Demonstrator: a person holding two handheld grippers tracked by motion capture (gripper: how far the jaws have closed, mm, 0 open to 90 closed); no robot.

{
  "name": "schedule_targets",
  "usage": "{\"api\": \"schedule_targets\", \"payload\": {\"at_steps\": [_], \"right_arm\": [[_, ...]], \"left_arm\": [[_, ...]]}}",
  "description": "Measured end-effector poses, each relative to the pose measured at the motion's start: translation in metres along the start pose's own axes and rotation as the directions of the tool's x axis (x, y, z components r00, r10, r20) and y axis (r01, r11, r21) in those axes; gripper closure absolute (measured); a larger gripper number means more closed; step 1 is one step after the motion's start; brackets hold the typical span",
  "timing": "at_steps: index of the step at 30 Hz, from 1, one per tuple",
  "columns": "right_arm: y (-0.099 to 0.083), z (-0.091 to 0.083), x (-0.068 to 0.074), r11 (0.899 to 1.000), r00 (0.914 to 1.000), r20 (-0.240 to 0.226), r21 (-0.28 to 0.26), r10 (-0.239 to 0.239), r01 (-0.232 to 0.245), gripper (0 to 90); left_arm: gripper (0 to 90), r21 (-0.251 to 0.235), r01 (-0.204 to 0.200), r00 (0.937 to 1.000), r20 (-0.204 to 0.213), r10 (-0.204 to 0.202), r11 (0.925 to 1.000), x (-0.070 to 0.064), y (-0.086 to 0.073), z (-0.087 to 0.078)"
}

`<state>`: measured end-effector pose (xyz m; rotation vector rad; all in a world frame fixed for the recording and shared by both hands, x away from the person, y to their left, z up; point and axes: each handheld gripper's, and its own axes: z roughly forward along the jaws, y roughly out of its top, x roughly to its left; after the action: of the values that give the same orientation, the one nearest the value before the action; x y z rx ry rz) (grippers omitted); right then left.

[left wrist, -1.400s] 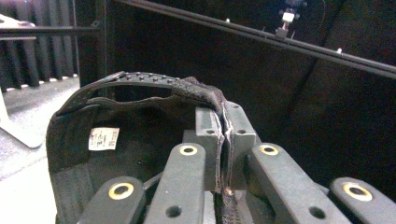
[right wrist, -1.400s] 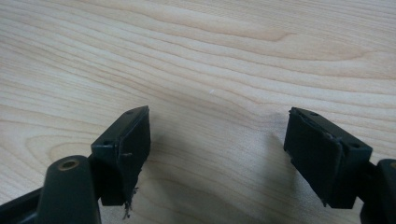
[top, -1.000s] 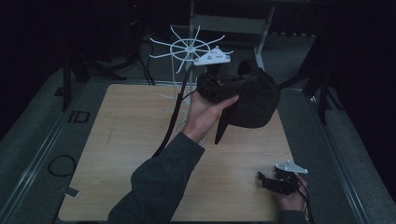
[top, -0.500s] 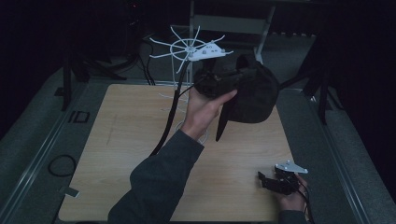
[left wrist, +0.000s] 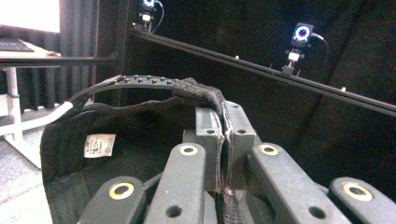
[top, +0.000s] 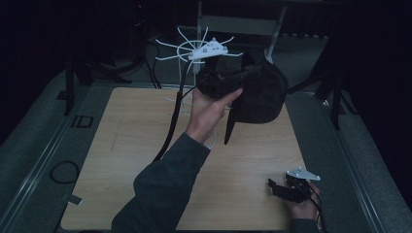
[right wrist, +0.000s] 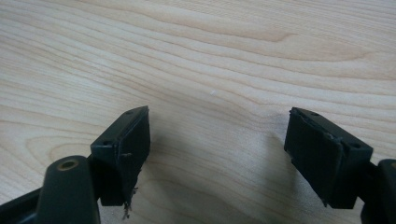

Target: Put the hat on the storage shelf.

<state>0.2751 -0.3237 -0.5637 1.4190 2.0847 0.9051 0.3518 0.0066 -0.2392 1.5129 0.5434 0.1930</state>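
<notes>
A black fabric baseball cap (top: 260,94) is held aloft above the far edge of the light wooden tabletop (top: 121,145), its rim pinched between the closed jaws of the left hand-held gripper (left wrist: 223,140). The right hand-held gripper (right wrist: 217,140) is kept wide apart and empty near the tabletop's near right corner.

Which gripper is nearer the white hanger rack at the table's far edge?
Left. The left gripper, holding the black cap, is just beside the rack; the right gripper rests at the near edge.

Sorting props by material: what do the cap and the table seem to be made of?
Cap: dark woven fabric, matte, by its stitched band, sewn label and limp shape; the studded back strap looks like plastic. Table: light wood or wood-look laminate, smooth, with clear grain lines.
</notes>
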Motion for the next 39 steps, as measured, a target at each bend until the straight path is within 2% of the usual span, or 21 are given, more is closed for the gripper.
{"api": "schedule_targets", "payload": {"at_steps": [8,18,25,32,39], "right_arm": [[0.000,0.000,0.000,1.000,1.0000,-0.001,0.001,0.000,0.000,22.2],[0.000,0.000,0.001,1.000,1.0000,-0.002,0.001,0.001,-0.001,22.2],[0.000,0.000,0.001,1.000,1.0000,-0.002,0.000,0.000,0.000,22.2],[0.000,0.000,0.001,1.000,1.0000,-0.002,0.001,0.001,-0.001,22.1],[0.000,0.000,0.001,1.000,1.0000,-0.002,0.000,-0.001,0.001,22.2]], "left_arm": [[87.4,-0.024,-0.001,1.0000,-0.004,0.001,0.9997,0.002,0.002,-0.003],[87.3,-0.081,-0.020,0.9994,-0.030,0.018,0.9965,0.000,0.005,-0.017],[87.3,-0.095,-0.011,0.9995,-0.032,0.008,0.9954,0.002,0.001,-0.023],[87.2,-0.088,-0.001,0.9993,-0.037,-0.002,0.9961,0.005,-0.010,-0.025],[87.1,-0.074,-0.020,0.9988,-0.047,0.016,0.9971,0.003,-0.019,-0.027]]}}
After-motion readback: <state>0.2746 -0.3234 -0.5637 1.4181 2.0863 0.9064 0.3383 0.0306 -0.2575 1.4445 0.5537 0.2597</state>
